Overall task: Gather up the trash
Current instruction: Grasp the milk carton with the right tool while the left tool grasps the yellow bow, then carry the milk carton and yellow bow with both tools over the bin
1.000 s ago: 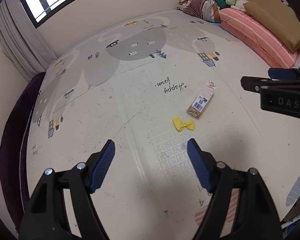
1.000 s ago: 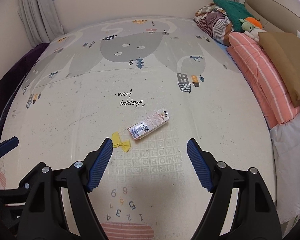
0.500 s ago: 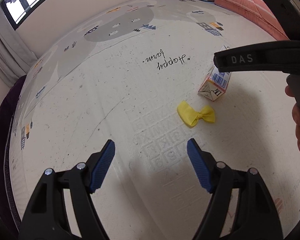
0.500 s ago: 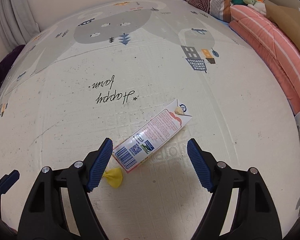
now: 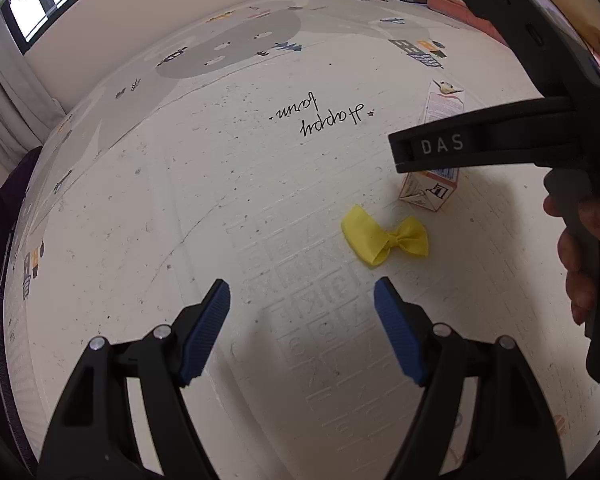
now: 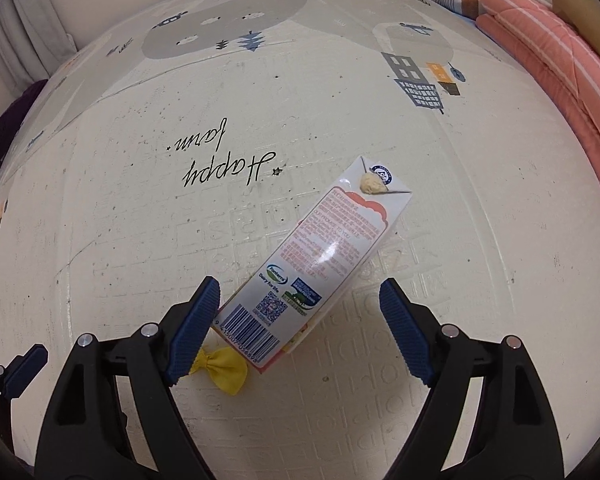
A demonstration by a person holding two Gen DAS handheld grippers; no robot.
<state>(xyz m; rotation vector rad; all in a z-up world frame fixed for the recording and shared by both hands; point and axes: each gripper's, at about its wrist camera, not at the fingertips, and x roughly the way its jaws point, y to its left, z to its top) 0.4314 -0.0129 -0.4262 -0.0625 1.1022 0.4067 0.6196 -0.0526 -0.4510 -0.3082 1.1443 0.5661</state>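
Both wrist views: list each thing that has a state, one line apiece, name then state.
Milk carton: lying on its side on the play mat, between the right gripper's jaws, not gripped.
Yellow bow: flat on the mat, beside the carton's barcode end, untouched.
Right gripper: open, jaws just widened, astride the carton.
Left gripper: open, nothing between its jaws, short of the bow.

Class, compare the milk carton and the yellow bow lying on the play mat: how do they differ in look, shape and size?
The milk carton is a long printed box, white and pink with a barcode; the yellow bow is plain, soft ribbon pinched at its middle. The carton is far bigger than the bow. Both lie loose on the play mat, close together, neither held.
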